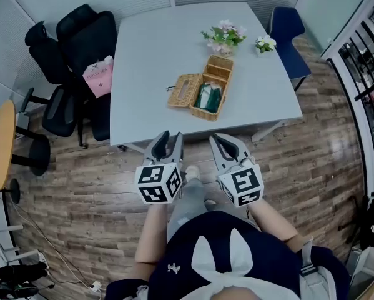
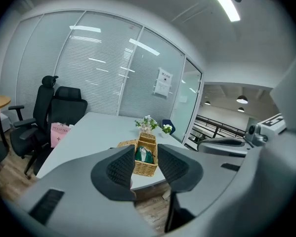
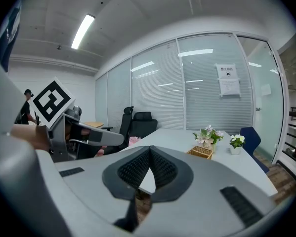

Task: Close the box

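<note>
A wicker box [image 1: 206, 94] stands on the pale grey table [image 1: 149, 49], its lid [image 1: 184, 90] swung open and lying flat to the left. Something green [image 1: 210, 97] fills the near compartment. Both grippers hang in front of the table's near edge, short of the box. My left gripper [image 1: 171, 140] is open with nothing between its pads; the box [image 2: 146, 158] shows through the gap of the left gripper [image 2: 145, 166]. My right gripper [image 1: 224, 141] is shut and empty, the right gripper [image 3: 150, 158] having its pads met. The box [image 3: 203, 152] lies far ahead to its right.
Two small flower pots [image 1: 224, 37] [image 1: 265, 43] stand behind the box. Black office chairs [image 1: 74, 55] and a pink bag [image 1: 99, 77] crowd the table's left side, a blue chair [image 1: 289, 30] the far right. A round wooden table [image 1: 0, 145] stands at left.
</note>
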